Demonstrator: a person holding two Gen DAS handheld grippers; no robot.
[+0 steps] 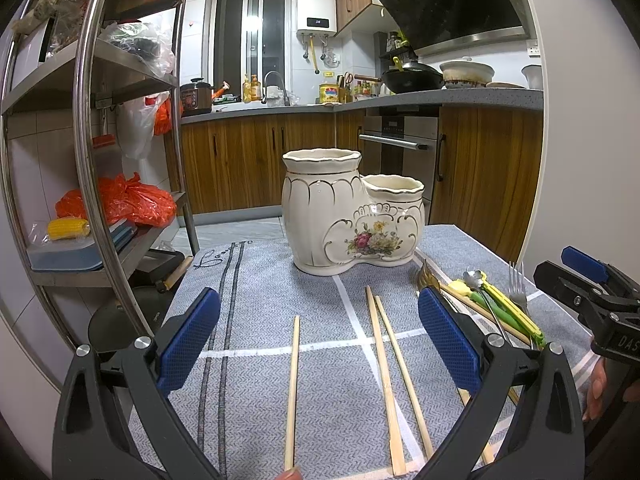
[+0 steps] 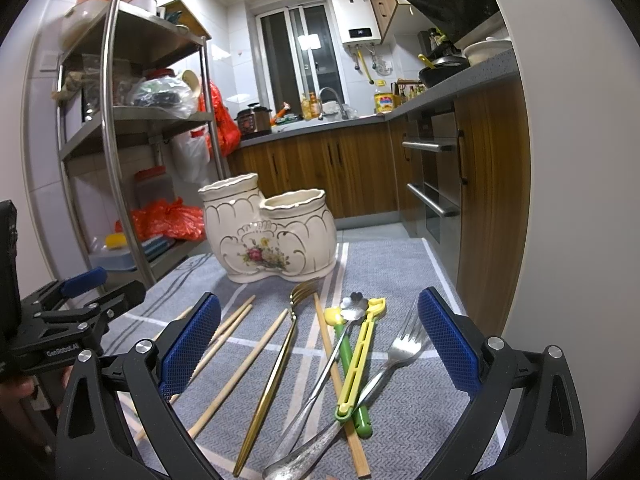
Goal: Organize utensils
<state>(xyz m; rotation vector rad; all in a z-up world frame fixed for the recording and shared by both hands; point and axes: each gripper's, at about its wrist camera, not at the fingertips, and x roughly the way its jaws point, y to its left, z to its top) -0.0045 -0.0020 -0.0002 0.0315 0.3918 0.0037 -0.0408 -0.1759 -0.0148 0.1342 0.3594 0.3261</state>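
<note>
A cream ceramic utensil holder (image 1: 344, 216) with two openings and a flower print stands upright on the grey cloth. My left gripper (image 1: 320, 332) is open above the cloth. One wooden chopstick (image 1: 293, 392) and a pair of chopsticks (image 1: 390, 380) lie flat between its fingers, untouched. My right gripper (image 2: 320, 336) is also open and holds nothing. Below it lie a gold fork (image 2: 276, 380), a silver spoon (image 2: 316, 392), yellow tongs (image 2: 360, 356), a green-handled utensil (image 2: 362, 420), a silver fork (image 2: 400, 356) and more chopsticks (image 2: 240, 372). The holder (image 2: 272, 232) is behind them.
A steel shelf rack (image 1: 92, 128) with orange bags stands close on the left. The grey striped cloth (image 1: 256, 280) covers the table, whose right edge runs near wooden cabinets (image 2: 488, 200) and an oven (image 2: 432, 196). A hand (image 1: 596, 392) shows behind the right gripper.
</note>
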